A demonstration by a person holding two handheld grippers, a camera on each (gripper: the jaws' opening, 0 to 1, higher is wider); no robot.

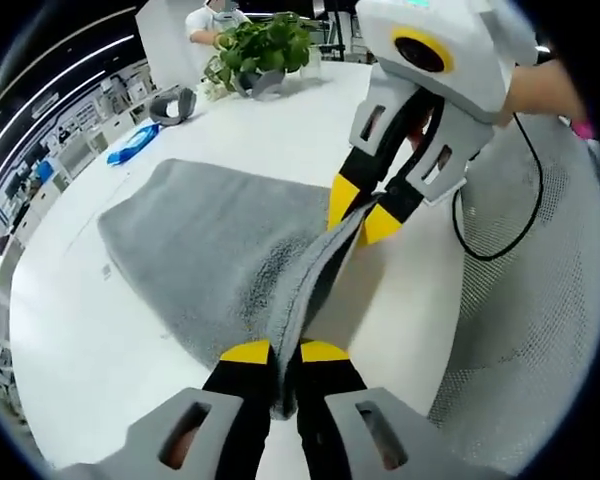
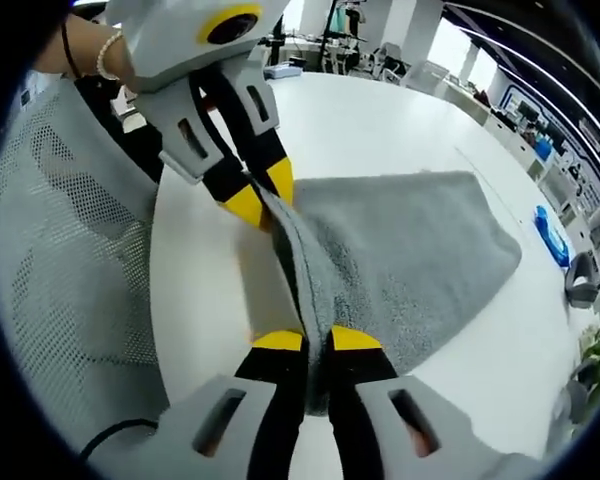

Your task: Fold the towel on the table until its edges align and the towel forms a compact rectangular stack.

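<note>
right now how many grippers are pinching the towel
2: the left gripper and the right gripper each clamp the towel's raised near edge, stretched between them above the table.

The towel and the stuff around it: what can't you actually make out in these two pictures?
- Towel near edge: pinched between the left gripper and right gripper, hidden in both views.
- Blue object: too small to identify, left gripper view.
- Potted plant: its base is blurred.

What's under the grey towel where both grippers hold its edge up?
Under the raised edge of the grey terry towel, bare white table shows. The left gripper and right gripper pinch it. Beneath the flat part is covered.
</note>
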